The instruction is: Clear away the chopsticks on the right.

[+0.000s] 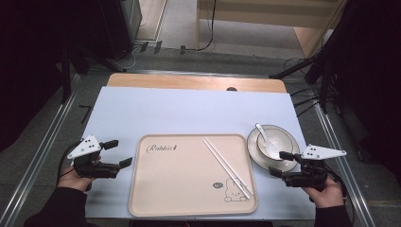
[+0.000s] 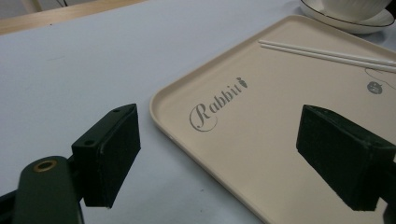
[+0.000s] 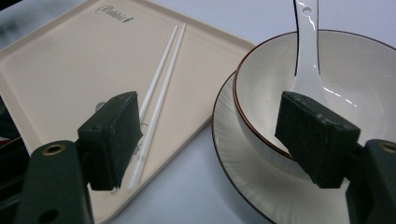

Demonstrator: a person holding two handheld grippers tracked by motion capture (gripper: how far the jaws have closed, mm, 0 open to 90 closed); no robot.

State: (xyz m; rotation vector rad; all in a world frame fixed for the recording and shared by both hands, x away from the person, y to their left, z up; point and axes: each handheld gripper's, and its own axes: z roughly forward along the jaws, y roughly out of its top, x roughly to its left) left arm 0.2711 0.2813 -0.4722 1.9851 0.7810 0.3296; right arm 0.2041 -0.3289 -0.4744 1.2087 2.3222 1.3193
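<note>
High view showed both tools idle, jaws apart and empty: left tool [image 1: 117,152] at lower left beside the tray [image 1: 179,189], right tool [image 1: 280,163] lower right by the bowl [image 1: 279,142]. Chopsticks [image 1: 228,168] lay on the tray; likely a start, with a reach-in next.

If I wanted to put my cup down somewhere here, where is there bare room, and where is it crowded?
The widest free patch is the white mat beyond the tray, up to the wooden table edge. The tray's left half, under the "Rabbit" lettering, is bare too. It is crowded at right: chopsticks, then bowl with spoon on its plate, by the right gripper.
</note>
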